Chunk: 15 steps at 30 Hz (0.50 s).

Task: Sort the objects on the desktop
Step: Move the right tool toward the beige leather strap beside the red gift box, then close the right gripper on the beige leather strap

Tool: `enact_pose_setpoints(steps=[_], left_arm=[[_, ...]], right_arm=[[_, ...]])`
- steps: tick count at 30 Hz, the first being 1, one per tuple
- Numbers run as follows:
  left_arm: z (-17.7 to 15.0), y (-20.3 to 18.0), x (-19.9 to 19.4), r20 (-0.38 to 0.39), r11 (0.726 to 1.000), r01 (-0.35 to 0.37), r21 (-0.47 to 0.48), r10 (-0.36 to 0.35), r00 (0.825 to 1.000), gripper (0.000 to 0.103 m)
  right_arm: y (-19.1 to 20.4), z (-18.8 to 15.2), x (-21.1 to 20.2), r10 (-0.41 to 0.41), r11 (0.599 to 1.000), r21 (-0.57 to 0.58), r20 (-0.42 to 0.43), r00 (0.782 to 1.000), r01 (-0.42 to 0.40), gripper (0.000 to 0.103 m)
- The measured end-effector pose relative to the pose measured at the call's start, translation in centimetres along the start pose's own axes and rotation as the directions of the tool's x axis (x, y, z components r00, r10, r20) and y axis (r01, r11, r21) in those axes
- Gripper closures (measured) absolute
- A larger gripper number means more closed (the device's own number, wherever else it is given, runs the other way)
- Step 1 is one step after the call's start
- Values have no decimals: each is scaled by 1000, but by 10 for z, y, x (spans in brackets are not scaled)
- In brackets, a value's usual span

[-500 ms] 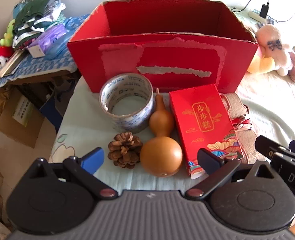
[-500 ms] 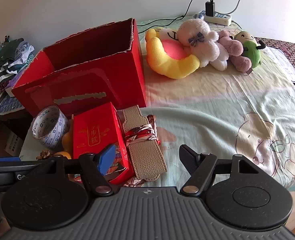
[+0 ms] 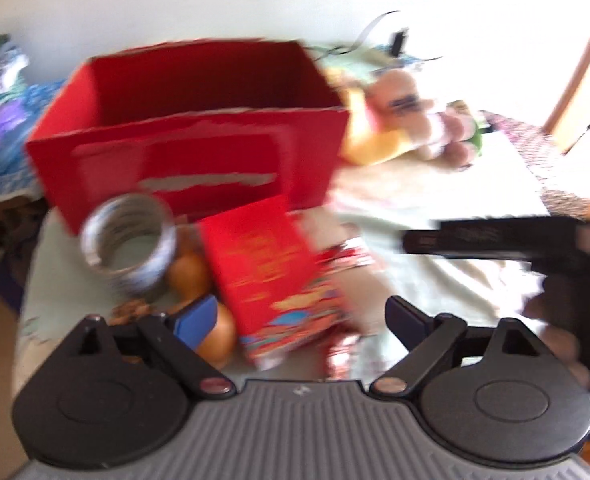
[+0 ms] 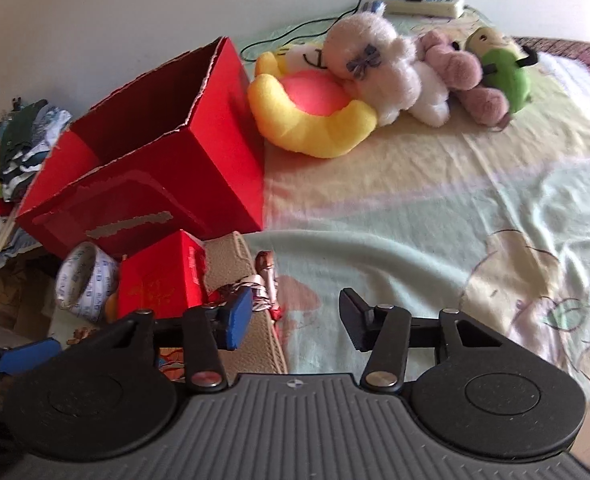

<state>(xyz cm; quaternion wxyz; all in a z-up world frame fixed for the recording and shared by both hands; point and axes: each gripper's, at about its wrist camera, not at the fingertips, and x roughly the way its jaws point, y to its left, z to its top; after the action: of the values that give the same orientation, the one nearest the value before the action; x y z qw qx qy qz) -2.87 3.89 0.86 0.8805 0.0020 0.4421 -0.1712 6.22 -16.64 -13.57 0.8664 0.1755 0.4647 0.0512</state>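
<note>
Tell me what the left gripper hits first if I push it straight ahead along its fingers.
Most likely the small red gift box: it sits squarely between the open fingers of the left gripper, just ahead. The gourd lies by the left finger and would be passed or brushed. The frame is blurred, so depth is uncertain.

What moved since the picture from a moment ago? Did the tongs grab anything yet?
Nothing is grabbed yet. The left tongs swung to the right, so now the small red box sits between their open fingers instead of the gourd; that view is blurred. The right tongs shifted a little, open over the tan strap. The big red box, tape roll and gourd stayed put.
</note>
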Motion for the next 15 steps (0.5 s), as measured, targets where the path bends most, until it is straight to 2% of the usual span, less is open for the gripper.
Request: enact_pose_setpoints(steps=[2,5,7,9,12,15], left_arm=[[3,-11,5,8,1000,31,1,-31,999,12],[7,-28,18,-25,996,82,-19,-82,996,15],[5,-42,27,-49,989,145,-35,-146,988,15],[2,-55,35,-86,983,177,-49,-180,980,16],[0,-67,47,-122,982,171,-75,-179,976,17],[-5,-69,57,-146,985,122,-123,-140,979,17]], right_arm=[[-2,11,9,54,998,-35,-49,997,-56,55],[4,20,24,69,984,-155,-97,993,-84,55],[3,26,36,93,970,-210,-151,984,-123,55],[-1,31,47,131,959,-222,-198,971,-174,55],[-8,38,63,157,951,-221,-247,956,-214,53],[-17,43,74,228,939,-182,-305,924,-292,51]])
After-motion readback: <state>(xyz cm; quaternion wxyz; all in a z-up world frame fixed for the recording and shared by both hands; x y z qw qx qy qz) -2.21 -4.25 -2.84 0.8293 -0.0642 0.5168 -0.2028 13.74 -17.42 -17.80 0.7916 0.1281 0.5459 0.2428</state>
